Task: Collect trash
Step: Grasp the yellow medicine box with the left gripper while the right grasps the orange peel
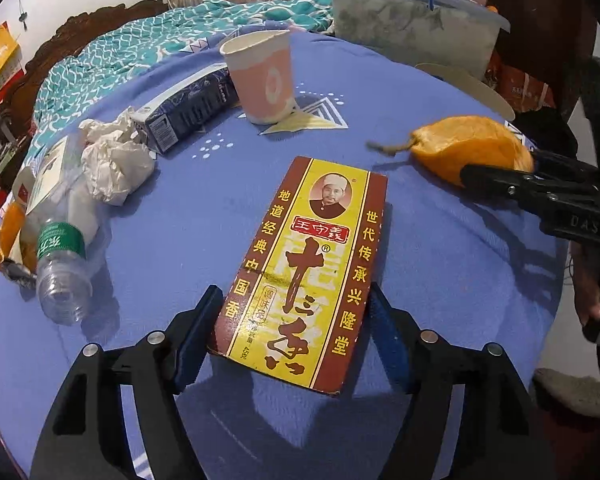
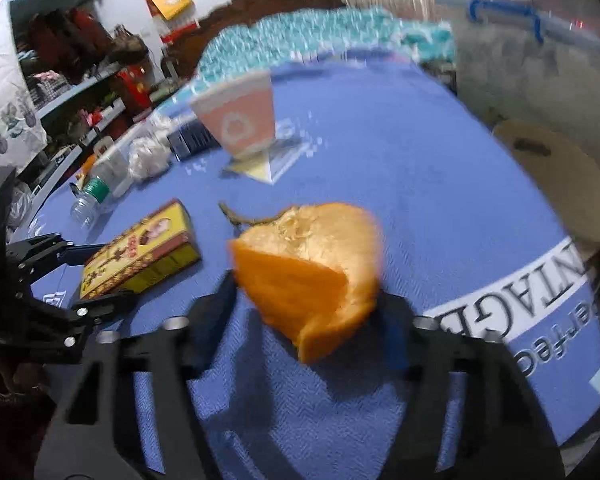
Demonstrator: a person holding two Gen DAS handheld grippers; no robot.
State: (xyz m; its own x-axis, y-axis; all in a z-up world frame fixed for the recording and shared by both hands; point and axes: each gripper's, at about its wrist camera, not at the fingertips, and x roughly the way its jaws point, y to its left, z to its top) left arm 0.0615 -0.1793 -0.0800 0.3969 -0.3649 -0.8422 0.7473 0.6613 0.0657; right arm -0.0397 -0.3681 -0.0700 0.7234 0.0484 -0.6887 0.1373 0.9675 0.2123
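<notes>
Okay, blue cloth on the table, trash scattered over it. Left gripper has its jaws either side of the near end of a yellow-red box, which lies flat on the cloth; the left pad looks right against the box edge, the right pad sits just beside the other edge. Whether the pads actually press can't be told.

Right gripper is at the orange peel. In the left wrist view its fingers close on the near side of the peel, to the right of the box. In the right wrist view the peel is blurred and sits between the two jaws, stem end pointing away; it looks gripped.

Behind the box stands a pink paper cup, upright, on a printed triangle in the cloth. Left of the cup lies a dark blue carton, on its side. Just beside the carton are crumpled tissues. Nearer the left edge a clear plastic bottle with a green label lies on its side, uncapped, mouth toward the camera. More peel at the far left edge, partly hidden by the bottle.

A clear lidded bin with a blue handle stands at the far right of the table. A tan disc sits just in front of it. Teal bedding behind the table.
</notes>
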